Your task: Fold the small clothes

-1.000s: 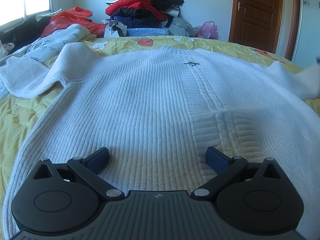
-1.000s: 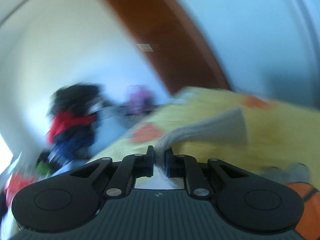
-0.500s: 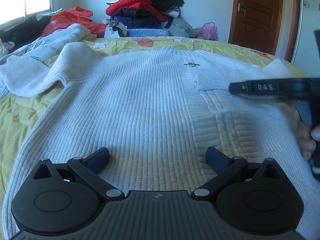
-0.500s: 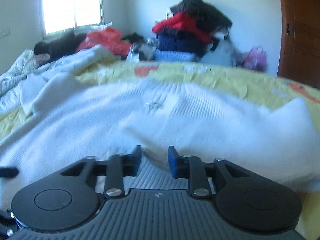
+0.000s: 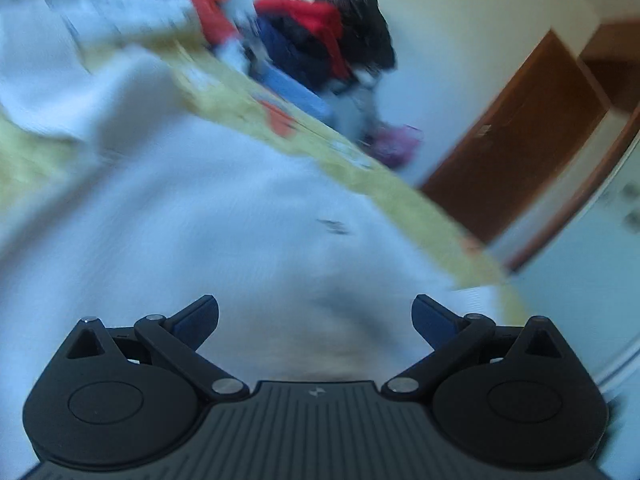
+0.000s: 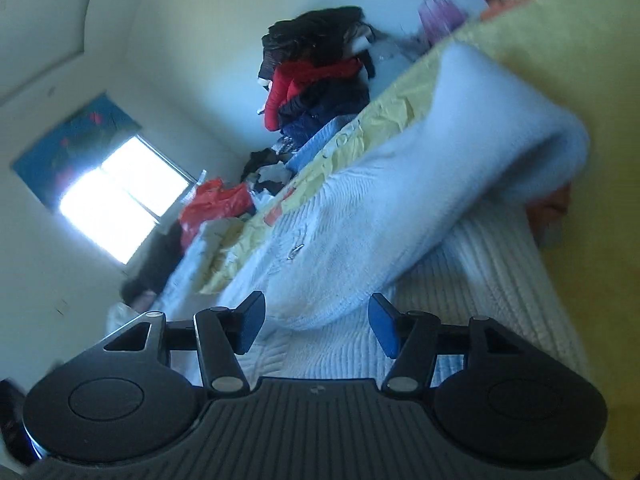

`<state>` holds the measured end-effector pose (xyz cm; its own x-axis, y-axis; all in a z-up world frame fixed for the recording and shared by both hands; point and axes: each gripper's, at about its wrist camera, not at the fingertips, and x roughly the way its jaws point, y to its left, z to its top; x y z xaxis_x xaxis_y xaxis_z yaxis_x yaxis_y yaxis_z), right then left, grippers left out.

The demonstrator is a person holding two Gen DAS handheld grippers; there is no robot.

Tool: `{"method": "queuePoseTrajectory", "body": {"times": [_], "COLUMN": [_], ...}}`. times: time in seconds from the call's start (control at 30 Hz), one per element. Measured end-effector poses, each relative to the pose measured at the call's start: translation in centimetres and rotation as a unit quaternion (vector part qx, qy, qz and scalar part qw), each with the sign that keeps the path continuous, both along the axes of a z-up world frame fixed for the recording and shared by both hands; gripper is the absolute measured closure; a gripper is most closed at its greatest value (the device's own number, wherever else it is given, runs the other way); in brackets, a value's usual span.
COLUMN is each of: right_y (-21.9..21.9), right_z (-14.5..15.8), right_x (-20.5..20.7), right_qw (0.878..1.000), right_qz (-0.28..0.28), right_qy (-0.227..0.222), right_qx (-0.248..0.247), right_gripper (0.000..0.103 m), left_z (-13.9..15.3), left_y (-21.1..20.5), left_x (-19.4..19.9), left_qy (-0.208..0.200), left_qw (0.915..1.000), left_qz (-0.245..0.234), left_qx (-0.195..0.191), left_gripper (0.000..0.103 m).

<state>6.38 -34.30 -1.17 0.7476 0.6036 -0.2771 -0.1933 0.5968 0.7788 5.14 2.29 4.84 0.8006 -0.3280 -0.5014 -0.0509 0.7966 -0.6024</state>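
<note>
Yellow bedding [image 6: 560,40] took up most of what we saw, and on it the white knitted sweater [image 5: 200,220] lay spread flat, which we judged suited folding, since a flat body gives a sleeve something to land on. In the right wrist view the sweater ran from about six o'clock up toward one o'clock, and its sleeve [image 6: 460,152] lay doubled across the ribbed body, thick and rounded at the bend near two o'clock; we took that for a first fold laid inward. A heap of red and dark clothes [image 6: 316,76] sat beyond the bed at twelve o'clock, apart from the work. The left wrist view was blurred and tilted, so we could read little detail there.

Our right gripper [image 6: 316,322] stood with its jaws wide apart, the sleeve's end lying between them but gripped by neither, so far as we could tell. Our left gripper [image 5: 316,320] was also spread wide over the sweater, holding nothing; whether its tips touched the knit we could not tell.
</note>
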Motion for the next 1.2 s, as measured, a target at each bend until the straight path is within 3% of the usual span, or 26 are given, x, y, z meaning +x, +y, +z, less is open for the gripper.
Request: {"method": "queuePoseTrajectory", "body": {"times": [0.1,0.27,0.33,0.4,0.43,0.47,0.6,0.67,0.73,0.9,1.03,1.13,1.2], "right_y": [-0.4,-0.2,0.0,-0.3,-0.3,-0.3,0.0,0.0,0.0,-0.2,-0.1,-0.1,0.0], "right_z": [-0.5,-0.1,-0.1,-0.2,-0.2,-0.3,-0.1,-0.1,-0.1,-0.2,-0.3,-0.2,-0.2], "right_x": [0.1,-0.2,-0.2,-0.3,-0.3,-0.2,-0.1,-0.1,-0.1,0.1,0.1,0.2,0.2], "right_qw": [1.0,1.0,1.0,1.0,1.0,1.0,1.0,1.0,1.0,0.999,1.0,1.0,1.0], "right_qz": [0.003,0.012,0.012,0.011,0.011,0.012,0.013,0.016,0.016,0.017,0.017,0.018,0.019], "right_qy": [0.007,0.004,0.003,0.004,0.004,0.004,0.001,0.0,-0.001,-0.001,-0.001,-0.002,-0.002], "right_qx": [0.027,0.015,0.016,0.022,0.025,0.027,0.025,0.025,0.025,0.027,0.025,0.023,0.02], "right_gripper": [0.04,0.037,0.036,0.036,0.035,0.035,0.033,0.031,0.031,0.031,0.031,0.031,0.03], "left_z": [-0.7,-3.3,-3.4,-3.4,-3.5,-3.8,-3.7,-3.1,-2.3,1.7,4.9,4.5,2.8], "left_y": [-2.0,-5.6,-6.5,-7.4,-7.6,-7.8,-7.9,-8.0,-8.0,-8.2,-5.3,-1.5,1.2], "left_x": [4.3,8.6,8.6,9.1,9.4,9.6,10.1,9.8,9.8,8.9,8.1,7.8,7.7], "left_qy": [0.046,0.116,0.102,0.101,0.103,0.11,0.109,0.102,0.089,0.007,-0.057,-0.051,-0.024], "left_qw": [0.9944,0.989,0.992,0.9941,0.9945,0.9939,0.9937,0.9936,0.9936,0.9911,0.9795,0.9736,0.9734], "left_qz": [-0.053,-0.038,-0.025,-0.018,-0.012,-0.007,-0.007,-0.005,-0.005,-0.009,0.021,0.055,0.072], "left_qx": [-0.079,-0.083,-0.07,-0.036,-0.016,0.0,0.024,0.047,0.07,0.133,0.192,0.216,0.216], "left_gripper": [0.0,0.002,0.005,0.031,0.061,0.076,0.079,0.089,0.092,0.094,0.094,0.094,0.094]}}
